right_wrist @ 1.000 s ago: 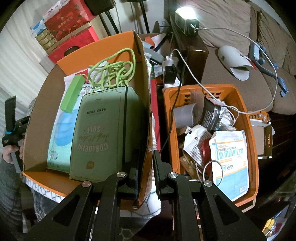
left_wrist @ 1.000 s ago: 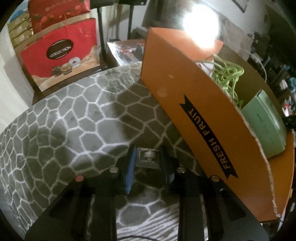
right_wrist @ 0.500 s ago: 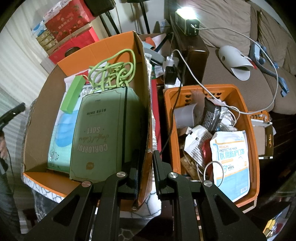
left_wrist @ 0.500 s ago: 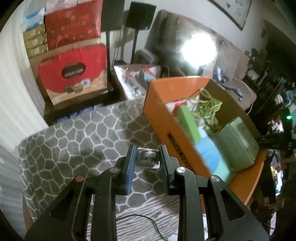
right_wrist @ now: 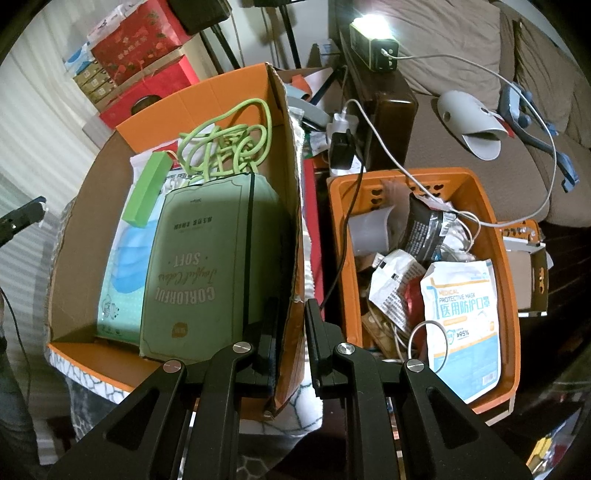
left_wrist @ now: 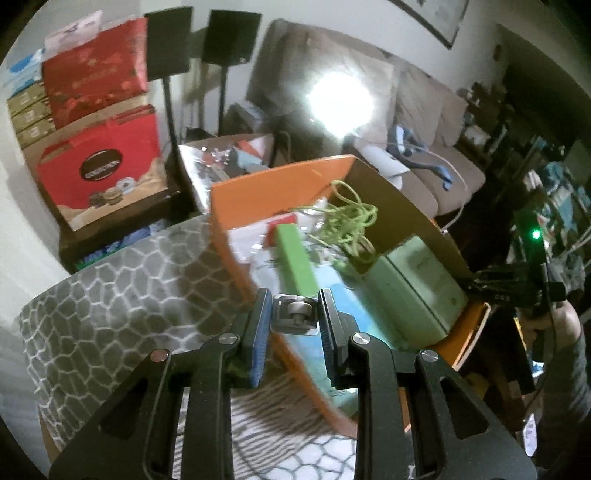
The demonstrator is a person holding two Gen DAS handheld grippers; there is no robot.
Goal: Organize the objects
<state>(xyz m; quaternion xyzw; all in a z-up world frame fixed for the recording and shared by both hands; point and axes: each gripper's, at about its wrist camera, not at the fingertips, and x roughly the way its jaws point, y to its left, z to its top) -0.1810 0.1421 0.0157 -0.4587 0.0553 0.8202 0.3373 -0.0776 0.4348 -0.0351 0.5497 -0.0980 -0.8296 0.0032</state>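
An orange cardboard box stands on a grey patterned cloth. It holds a green notebook, a green cord, a small green box and a blue mask pack. My right gripper is shut on the box's right wall near its front corner. My left gripper hovers above the box's left wall, shut on a small metal clip. The box contents also show in the left wrist view: the notebook and the cord.
An orange plastic basket full of packets and cables stands right of the box. Red gift boxes are stacked at the back left. A sofa with a cable and a bright lamp lies behind.
My left gripper has risen and moved right, from low beside the box's outer wall to above its left wall, looking into the box. My right gripper has held still on the box wall.
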